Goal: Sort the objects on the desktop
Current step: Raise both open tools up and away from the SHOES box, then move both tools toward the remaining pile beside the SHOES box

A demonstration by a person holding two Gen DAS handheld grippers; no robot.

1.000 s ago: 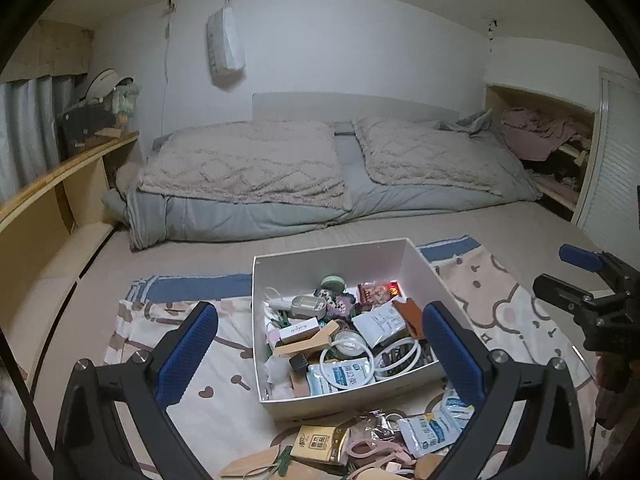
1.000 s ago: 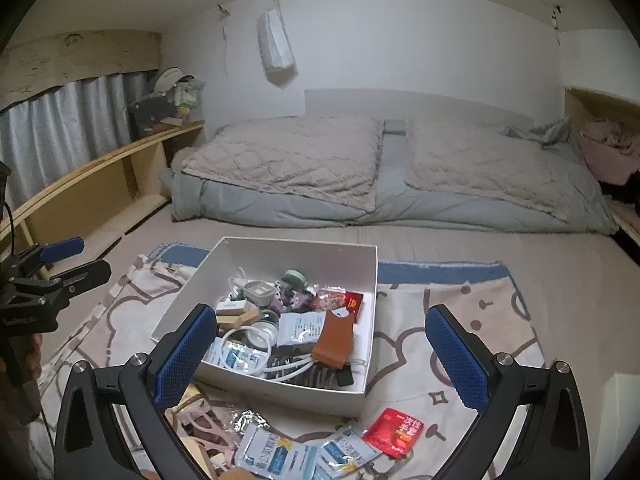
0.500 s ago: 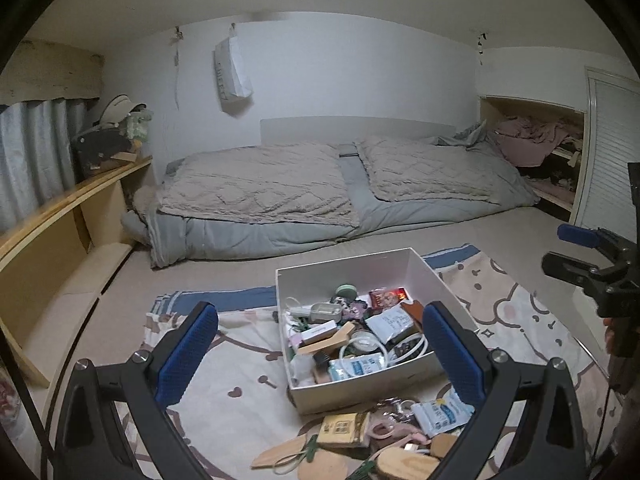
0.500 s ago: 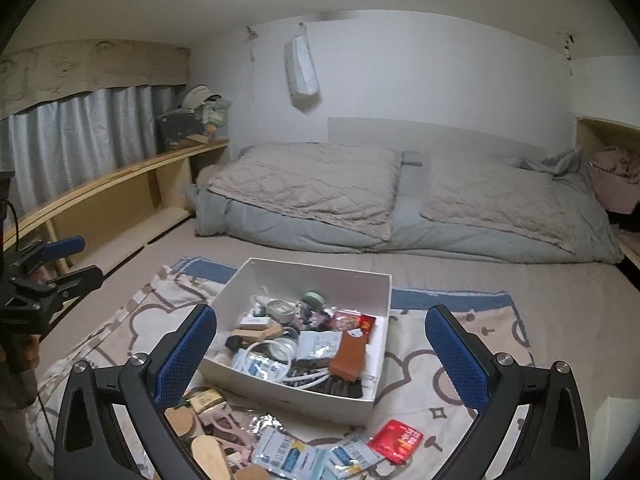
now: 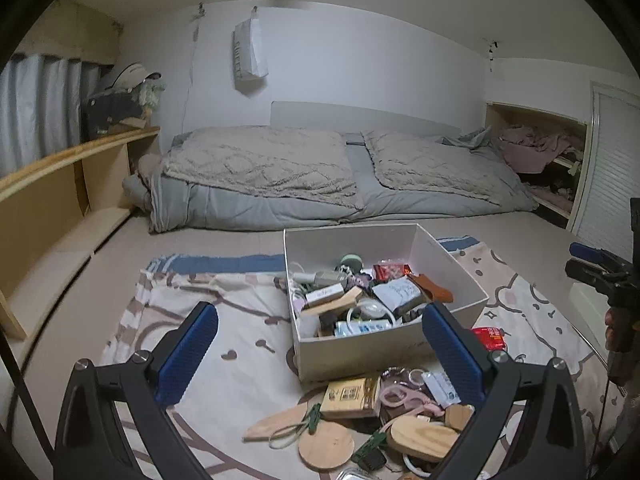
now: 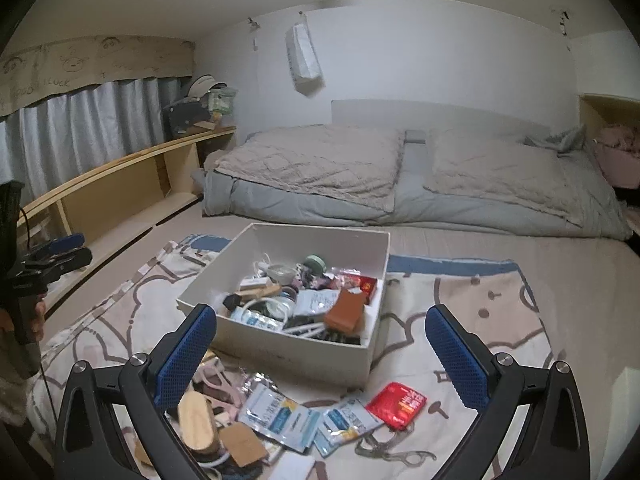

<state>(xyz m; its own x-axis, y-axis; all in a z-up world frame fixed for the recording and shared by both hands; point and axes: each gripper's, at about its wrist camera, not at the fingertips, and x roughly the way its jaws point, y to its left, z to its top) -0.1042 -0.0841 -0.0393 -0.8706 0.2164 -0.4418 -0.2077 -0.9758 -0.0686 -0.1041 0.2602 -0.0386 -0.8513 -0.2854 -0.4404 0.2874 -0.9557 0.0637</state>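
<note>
**Inspector A:** Fingers on both tools stand spread wide and carry nothing. The left gripper [image 5: 320, 356] hangs above the patterned blanket [image 5: 192, 296], and the right gripper [image 6: 320, 356] does likewise; neither touches any item.

**Inspector B:** Location of the sorting goods?

**Inspector A:** Two groups. A white box [image 5: 384, 346] sits ahead of the fingers in both views, slightly toward the right finger in the left wrist view. It already holds a mixed load: a coiled white cable [image 6: 276, 304], a brown pouch [image 6: 346, 312], a red packet [image 5: 392, 270], a small green round item [image 6: 315, 262] and sundry packets.

**Inspector B:** And outside the box?

**Inspector A:** A loose pile lies on the blanket, nearer than the box and low between the fingers. Noted: a round wooden disc [image 5: 326, 444], an oval wooden piece [image 5: 424, 438], a tan carton [image 5: 352, 394], blue-and-white sachets [image 6: 276, 412], a red sachet [image 6: 396, 404] toward the right finger, and pink scissors [image 5: 400, 398].

**Inspector B:** Progress assessment?

**Inspector A:** My judgement: partly done, perhaps past halfway, if the box is the destination. A good number of items remain outside it. No grasp is under way, and which item is next I cannot tell.
</note>
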